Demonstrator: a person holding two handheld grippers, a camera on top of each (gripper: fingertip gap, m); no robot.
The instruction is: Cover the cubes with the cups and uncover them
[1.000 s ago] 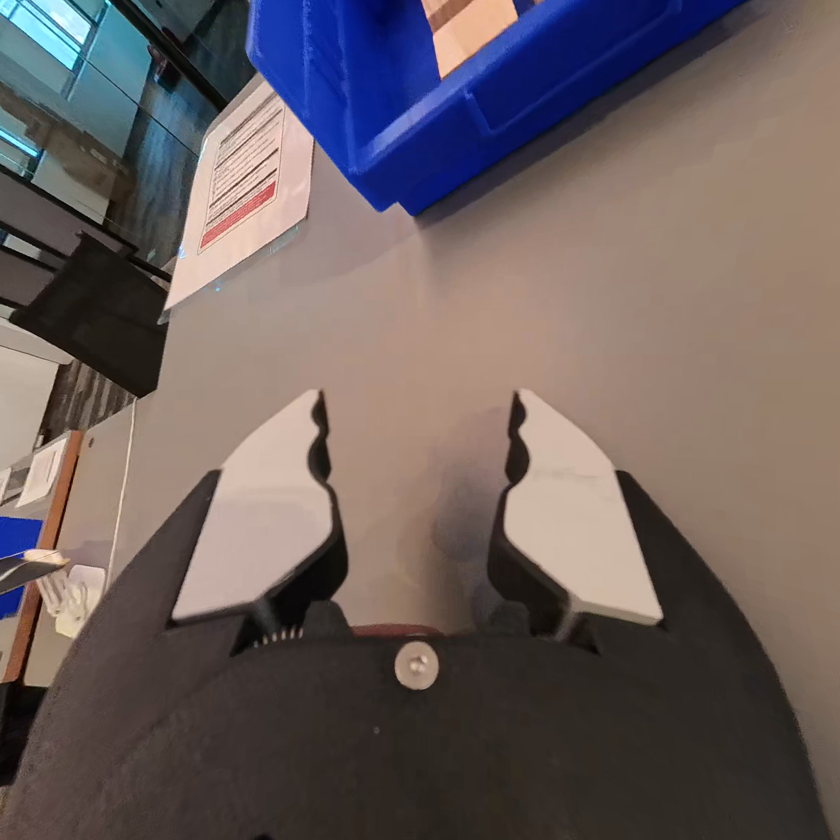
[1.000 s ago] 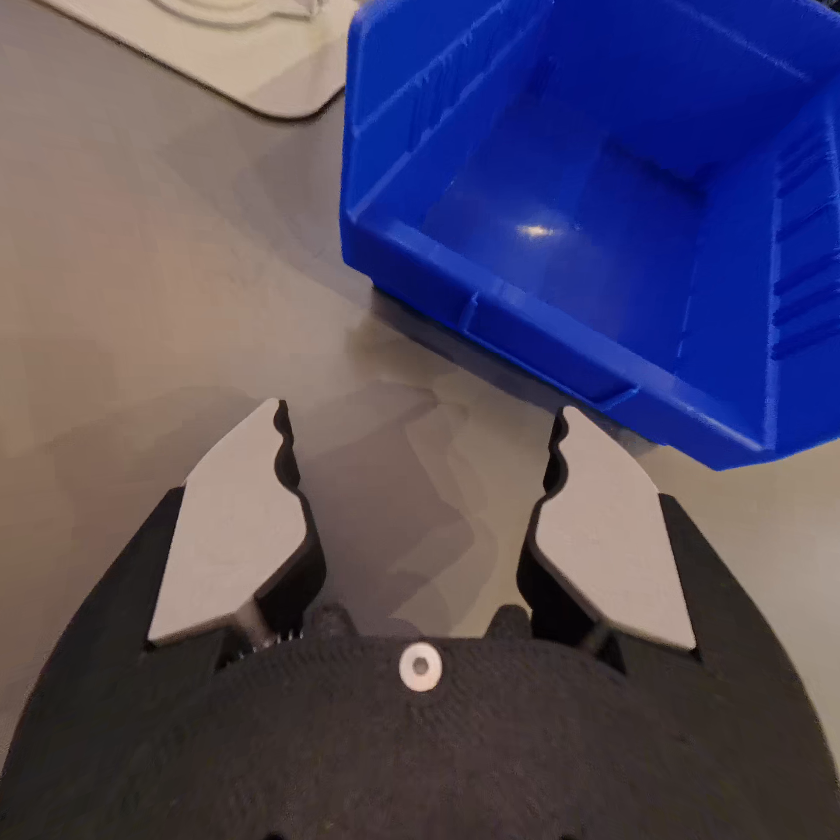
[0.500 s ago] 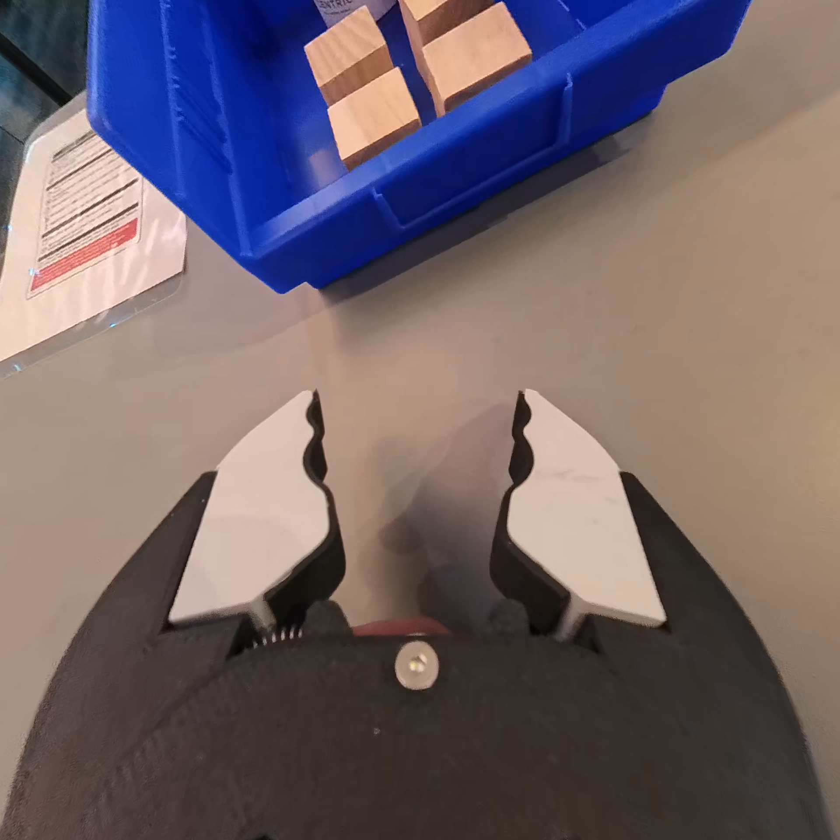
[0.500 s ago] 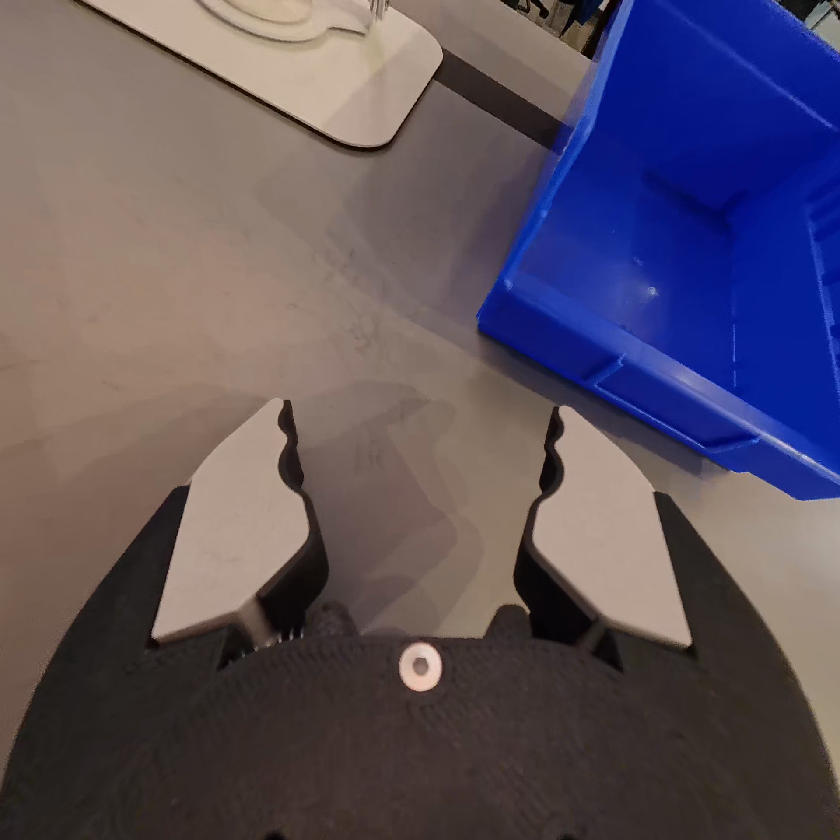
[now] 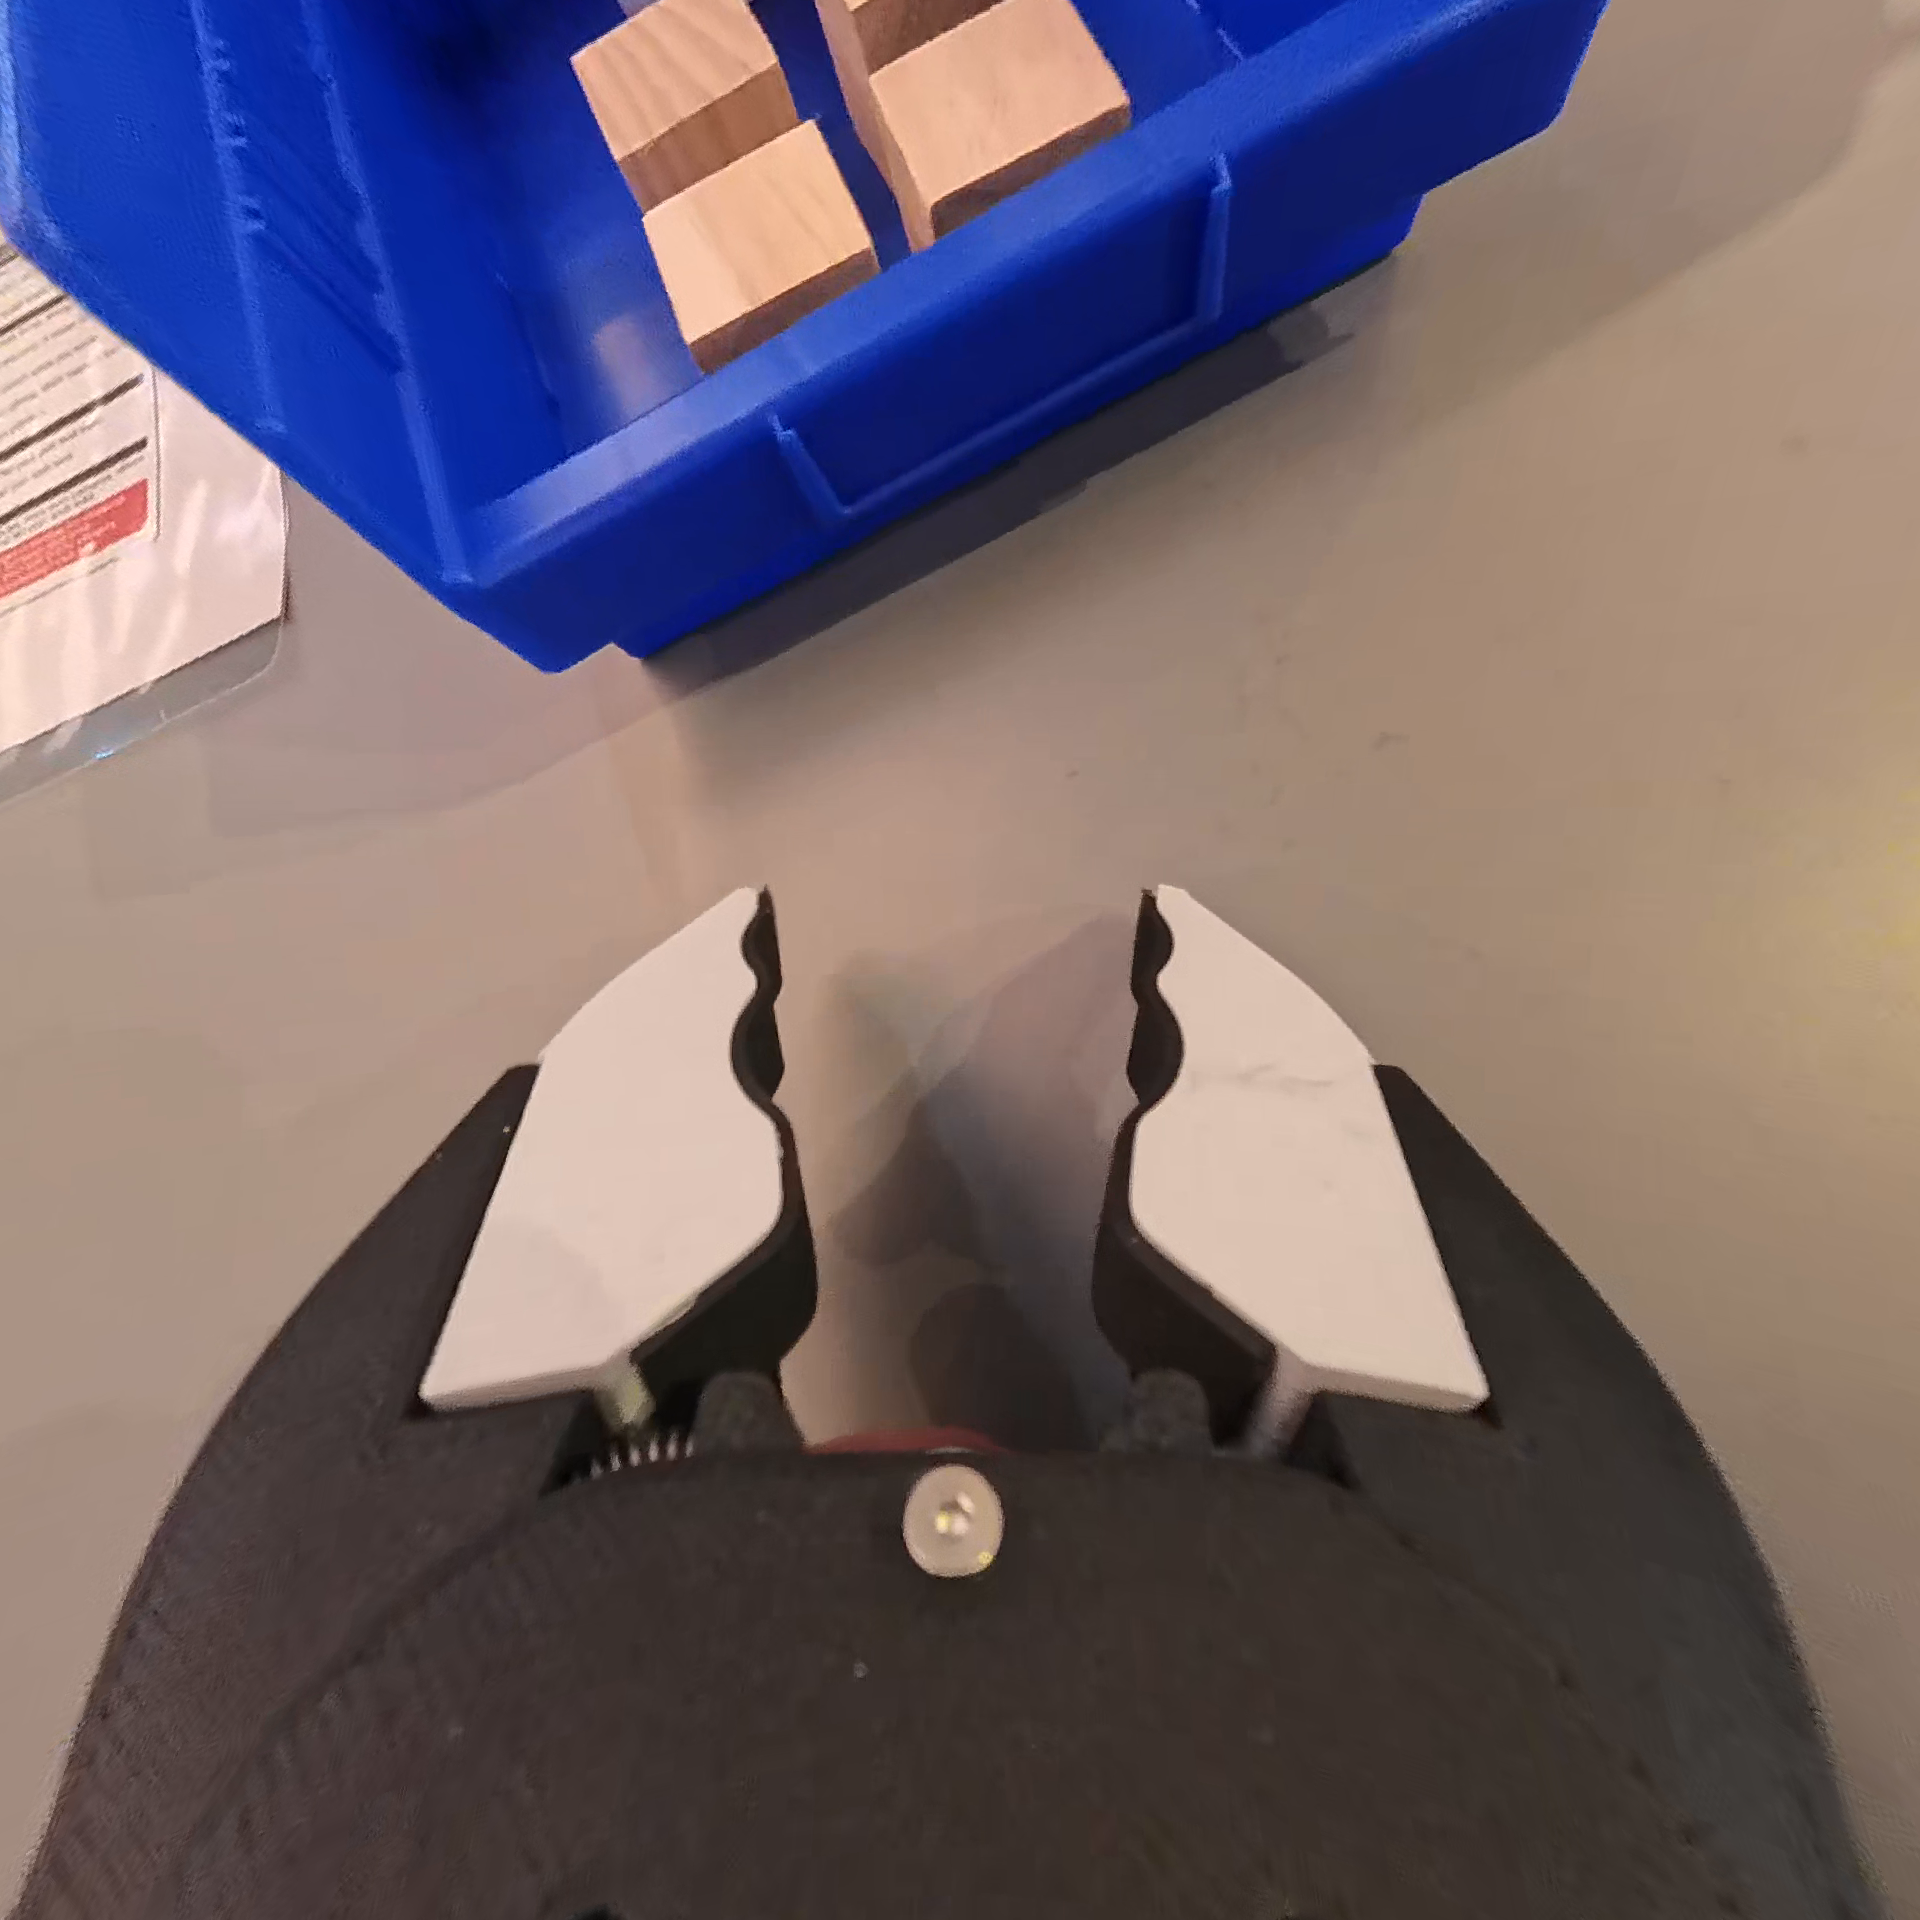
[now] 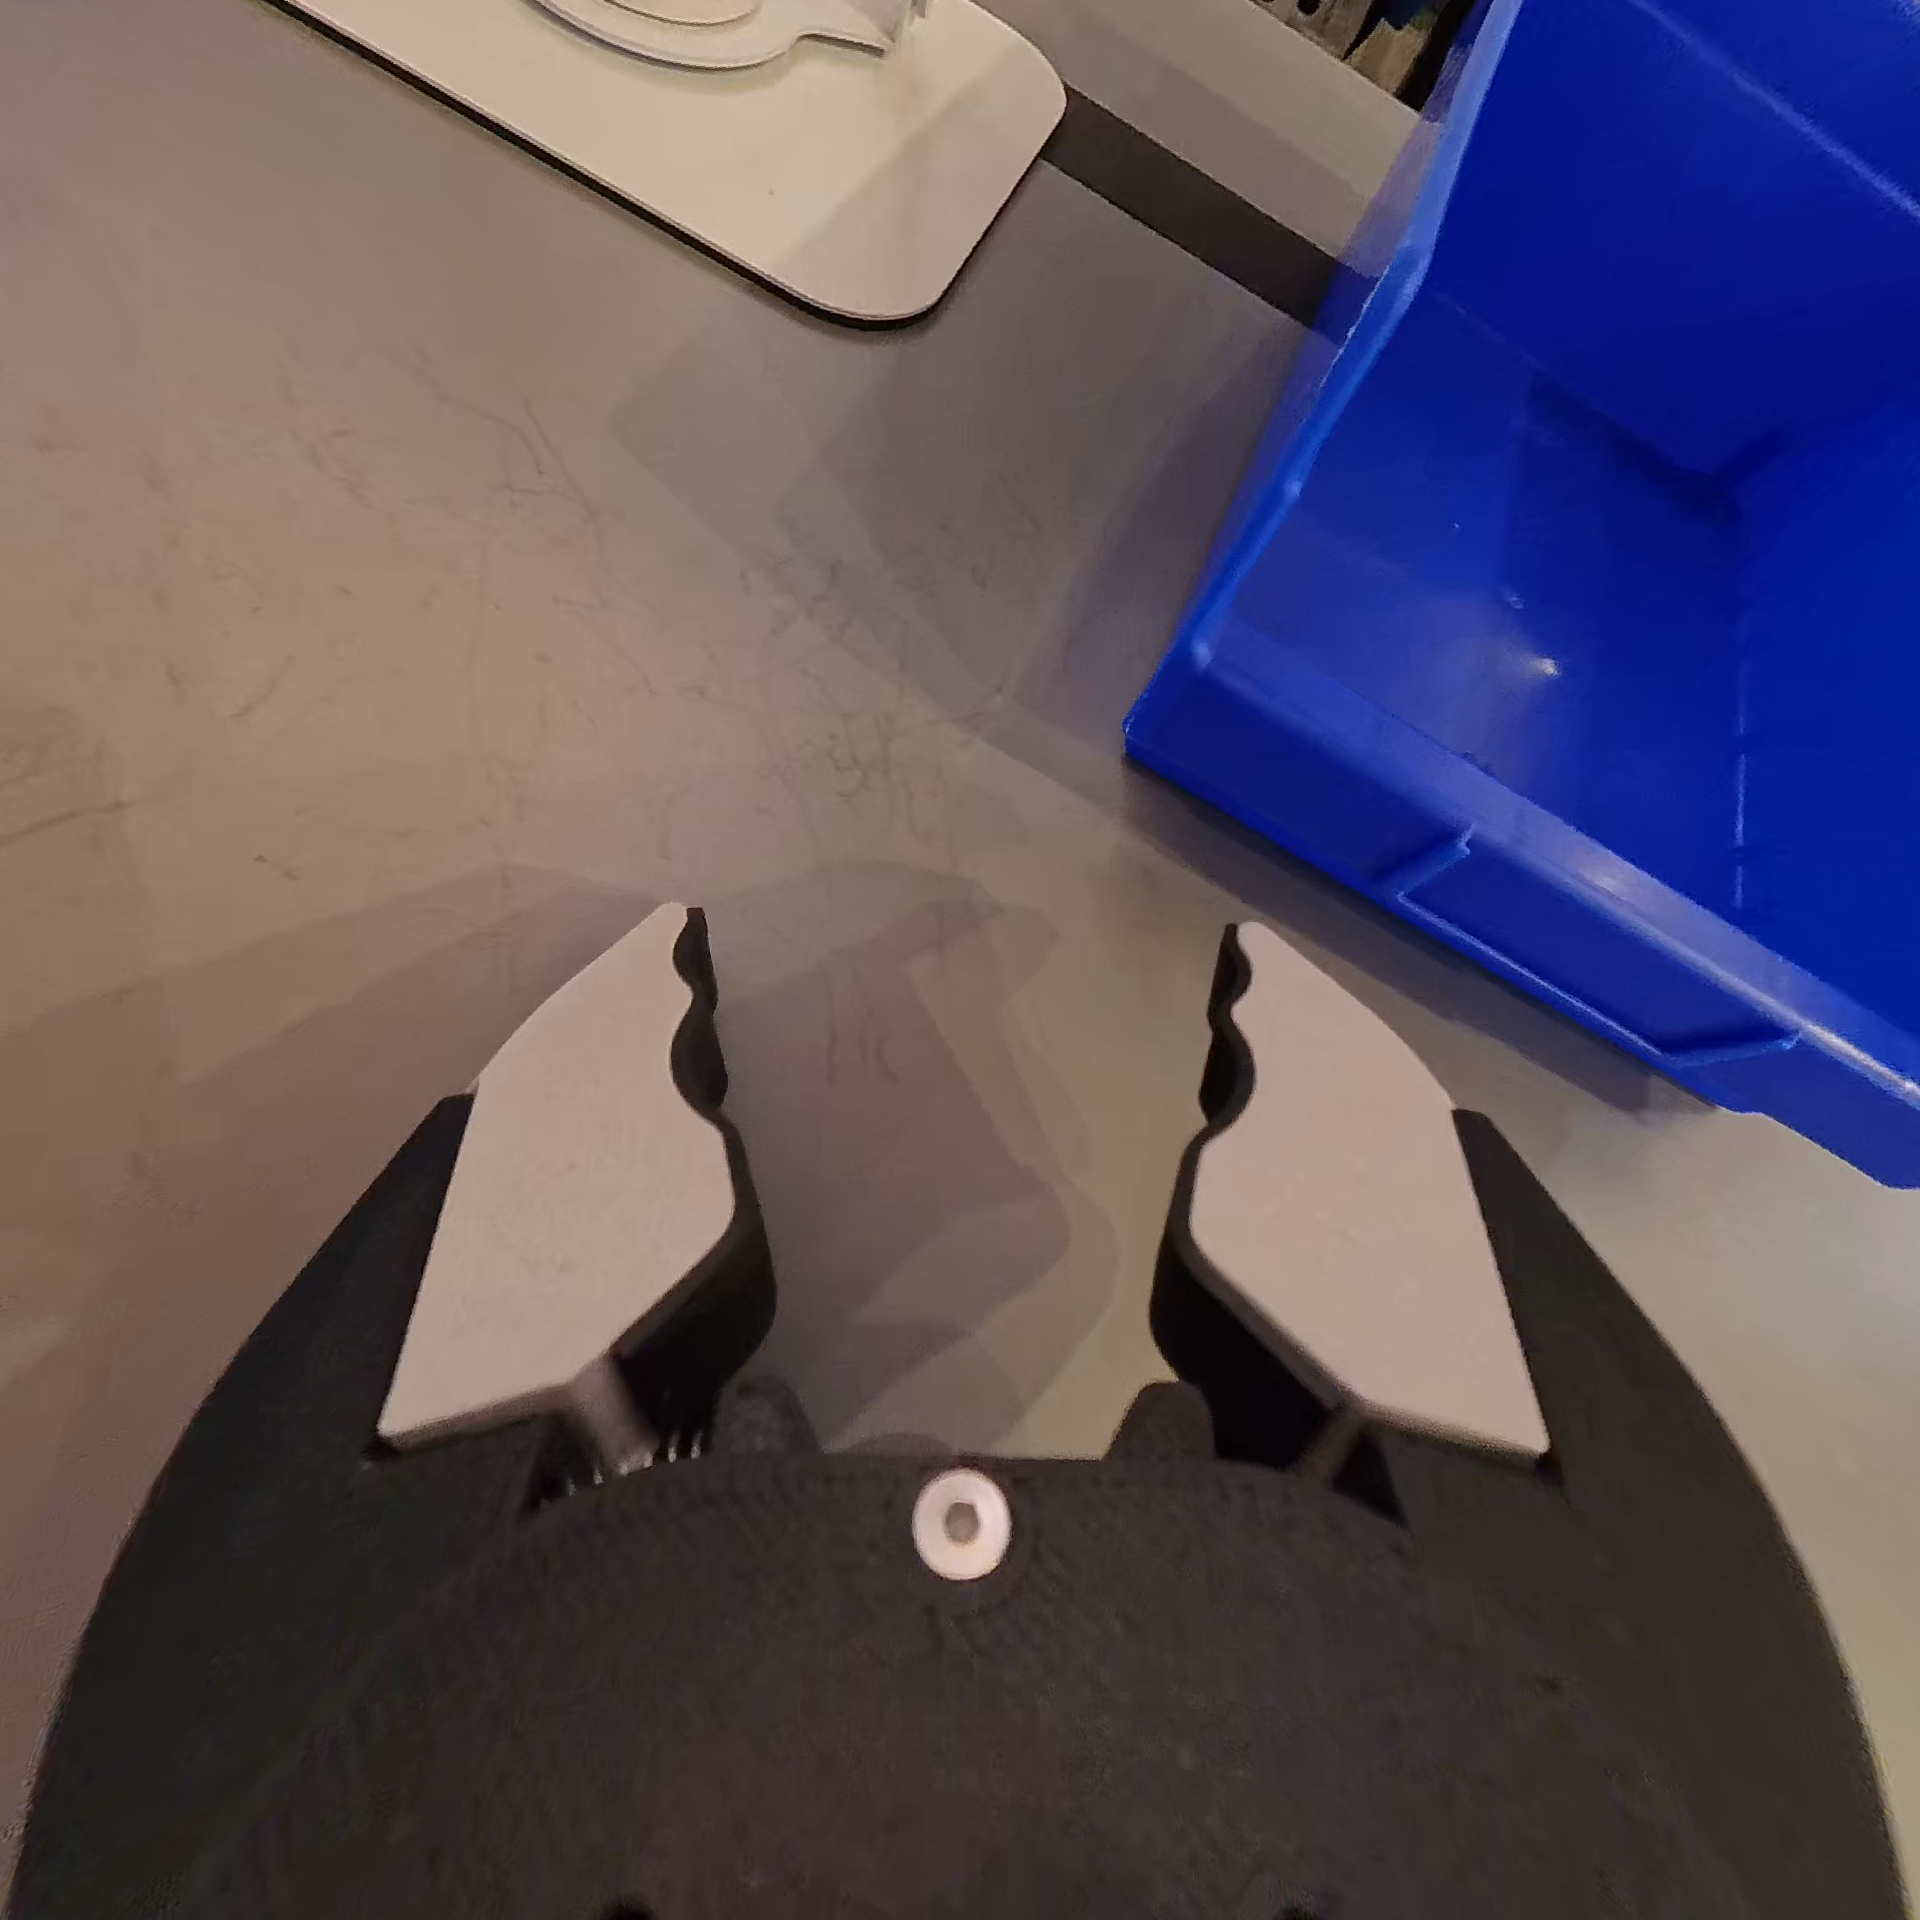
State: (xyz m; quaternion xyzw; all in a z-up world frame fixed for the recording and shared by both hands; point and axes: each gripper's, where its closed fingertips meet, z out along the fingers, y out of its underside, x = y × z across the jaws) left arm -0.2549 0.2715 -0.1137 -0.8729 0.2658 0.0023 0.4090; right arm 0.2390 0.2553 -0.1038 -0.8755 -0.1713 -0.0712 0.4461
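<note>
Several pale wooden cubes (image 5: 758, 239) lie in a blue plastic bin (image 5: 935, 416) at the top of the left wrist view. My left gripper (image 5: 954, 914) is open and empty above the grey table, a short way in front of that bin. My right gripper (image 6: 961, 930) is open and empty above the grey table. A second blue bin (image 6: 1351, 769) stands to its upper right, and the part of its inside that shows is bare. No cups are in view.
A laminated sheet with print (image 5: 94, 540) lies left of the cube bin. A white mat (image 6: 810, 177) with a clear plastic object (image 6: 717, 26) on it lies at the far left in the right wrist view. A dark strip (image 6: 1174, 197) crosses the table behind it.
The left gripper has swung toward the cube bin, which now sits nearer and centred. The right gripper has shifted left, so its bin slid to the right edge. Both stay open.
</note>
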